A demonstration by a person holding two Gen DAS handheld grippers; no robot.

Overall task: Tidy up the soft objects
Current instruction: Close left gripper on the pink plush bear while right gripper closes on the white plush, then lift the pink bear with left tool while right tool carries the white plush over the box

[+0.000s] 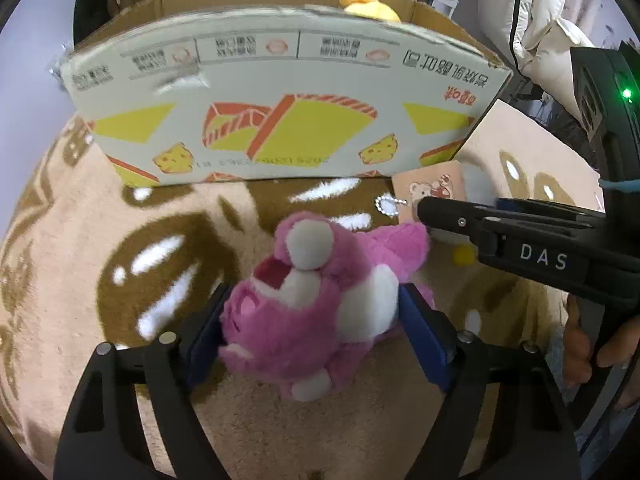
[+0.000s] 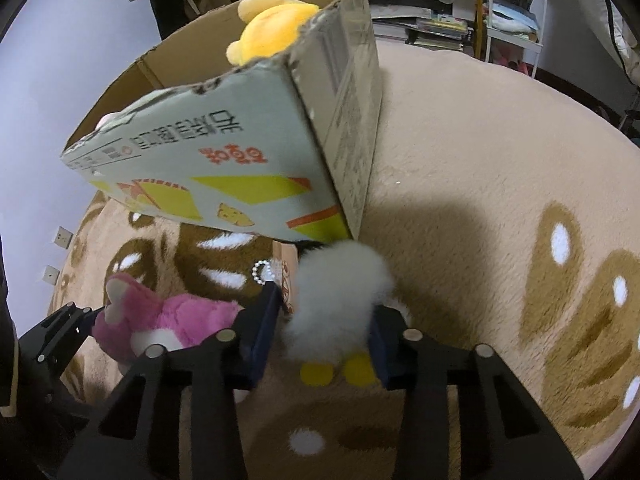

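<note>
Gripper point(image 2: 324, 332) pads hiding white plush point(image 2: 340, 296) flanks

Beige-and-brown fuzzy rug point(image 2: 460, 152) under cardboard box point(image 1: 280, 120), pink plush point(image 1: 316, 312), white plush point(image 2: 340, 300).

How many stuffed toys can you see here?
3: a pink-and-white plush bear and a fluffy white plush on the carpet, a yellow plush inside the box. More may be hidden.

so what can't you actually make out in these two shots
- Inside of the cardboard box: both views, its front wall hides all but the top of a yellow plush.
- White fluffy toy: right wrist view shows only fur and yellow feet; left wrist view, the right tongs cover it.
- Pink plush face: not readable in either view.
- Tag print: too small.
</note>
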